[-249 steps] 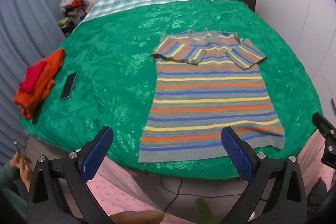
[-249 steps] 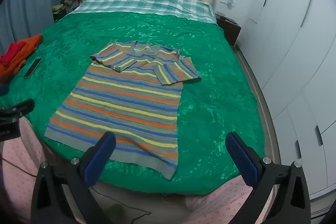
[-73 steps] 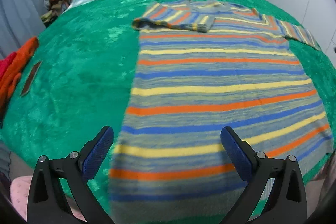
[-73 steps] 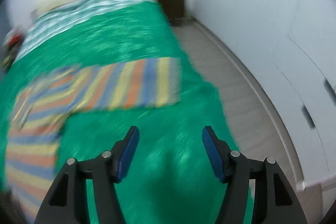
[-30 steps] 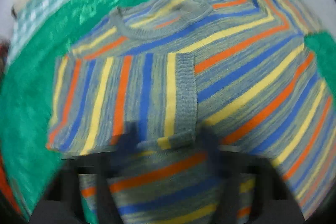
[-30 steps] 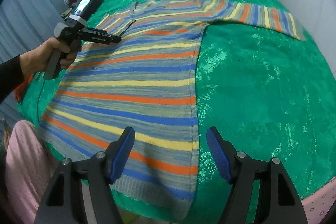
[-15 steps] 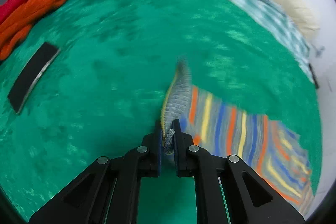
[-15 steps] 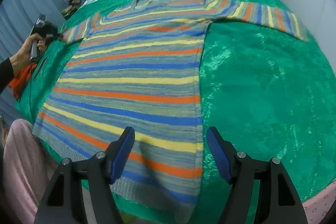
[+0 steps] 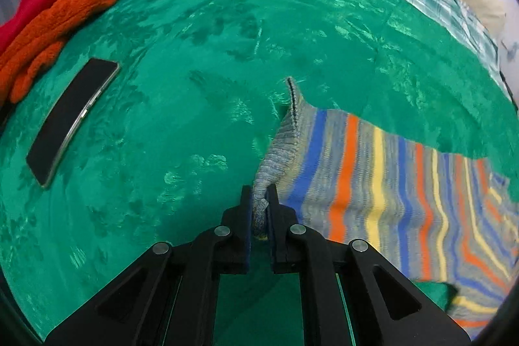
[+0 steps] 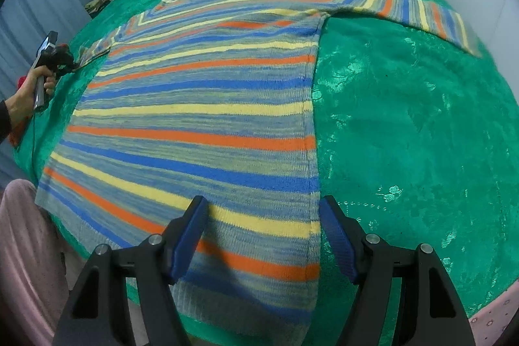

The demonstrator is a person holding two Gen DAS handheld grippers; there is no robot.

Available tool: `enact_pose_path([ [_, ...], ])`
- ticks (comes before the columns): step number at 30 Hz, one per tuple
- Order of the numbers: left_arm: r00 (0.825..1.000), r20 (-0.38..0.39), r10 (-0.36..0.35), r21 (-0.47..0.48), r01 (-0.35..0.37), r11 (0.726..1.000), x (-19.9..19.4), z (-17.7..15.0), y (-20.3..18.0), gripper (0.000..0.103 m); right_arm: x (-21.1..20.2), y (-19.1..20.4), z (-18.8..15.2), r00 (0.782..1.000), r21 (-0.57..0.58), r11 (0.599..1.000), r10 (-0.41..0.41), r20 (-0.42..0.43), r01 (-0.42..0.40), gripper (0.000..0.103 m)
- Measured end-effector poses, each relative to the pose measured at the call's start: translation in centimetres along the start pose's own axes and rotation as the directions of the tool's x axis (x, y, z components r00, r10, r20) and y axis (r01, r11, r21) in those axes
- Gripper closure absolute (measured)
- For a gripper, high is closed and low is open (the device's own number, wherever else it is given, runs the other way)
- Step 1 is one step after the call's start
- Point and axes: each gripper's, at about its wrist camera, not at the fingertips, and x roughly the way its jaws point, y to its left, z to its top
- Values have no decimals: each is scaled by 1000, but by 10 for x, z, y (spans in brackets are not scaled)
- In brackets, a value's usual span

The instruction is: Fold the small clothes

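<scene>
Left tool (image 9: 259,209) clamped on sweater (image 10: 201,106) cuff (image 9: 279,158); right tool (image 10: 264,235) spread apart above hem, empty.

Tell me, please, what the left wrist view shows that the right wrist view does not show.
Only the left wrist view shows the phone, the orange cloth and the left gripper pinching the sleeve cuff. Only the right wrist view shows the sweater body, the other sleeve and the open right gripper. Both show the striped sweater on the green blanket.
</scene>
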Motion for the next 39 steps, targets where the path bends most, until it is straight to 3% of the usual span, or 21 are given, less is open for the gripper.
enact_pose_path([
  [2, 1000, -1, 9, 11, -9, 1000, 1, -1, -2, 97, 0, 1, -1, 1000, -11, 1000, -8, -1, 8, 33],
  [4, 1000, -2, 17, 23, -17, 1000, -1, -2, -3, 88, 0, 2, 0, 1000, -21, 1000, -15, -1, 15, 33],
  [5, 1000, 2, 21, 17, -21, 1000, -6, -3, 0, 77, 0, 2, 0, 1000, -20, 1000, -16, -1, 16, 33],
  [6, 999, 5, 35, 10, -35, 999, -10, -4, 3, 55, 0, 2, 0, 1000, -19, 1000, -17, -1, 17, 33],
  [8, 998, 31, 54, -3, -54, 999, -24, -7, 15, 30, -1, 1, 1, 1000, -13, 1000, -26, -1, 26, 21],
  [9, 998, 56, 36, -2, -36, 999, -36, -11, 22, 24, -1, 0, 1, 999, -8, 999, -38, 1, 38, 16],
  [10, 998, 61, 22, 2, -22, 1000, -42, -14, 26, 23, -2, 0, 1, 999, -4, 999, -48, 5, 48, 12],
  [13, 999, 43, -33, 32, 32, 999, -67, -30, 37, 22, -4, -3, 2, 998, 12, 998, -55, 9, 55, 12],
  [17, 989, 62, -132, 105, 125, 987, -123, -63, 42, 19, -24, -13, 7, 994, 43, 996, -79, 80, 76, 12],
  [22, 978, 104, -181, 233, 153, 960, -192, -99, 42, 15, -69, -39, 15, 971, 120, 984, -150, 186, 129, 12],
  [25, 971, 141, -194, 267, 152, 952, -237, -103, 51, 15, -105, -57, 20, 959, 151, 978, -177, 222, 146, 12],
  [29, 959, 228, -167, 294, 96, 951, -305, -87, 72, 13, -174, -77, 33, 930, 131, 974, -217, 298, 185, 12],
  [32, 945, 313, -92, 263, 7, 965, -348, -69, 92, 6, -227, -89, 44, 893, 116, 959, -282, 350, 258, 12],
  [34, 935, 348, -74, 230, -9, 973, -371, -57, 107, 6, -264, -100, 52, 867, 120, 945, -328, 375, 306, 11],
  [39, 910, 415, 17, 167, -95, 981, -401, -27, 144, 6, -320, -118, 62, 855, 134, 942, -334, 397, 306, 11],
])
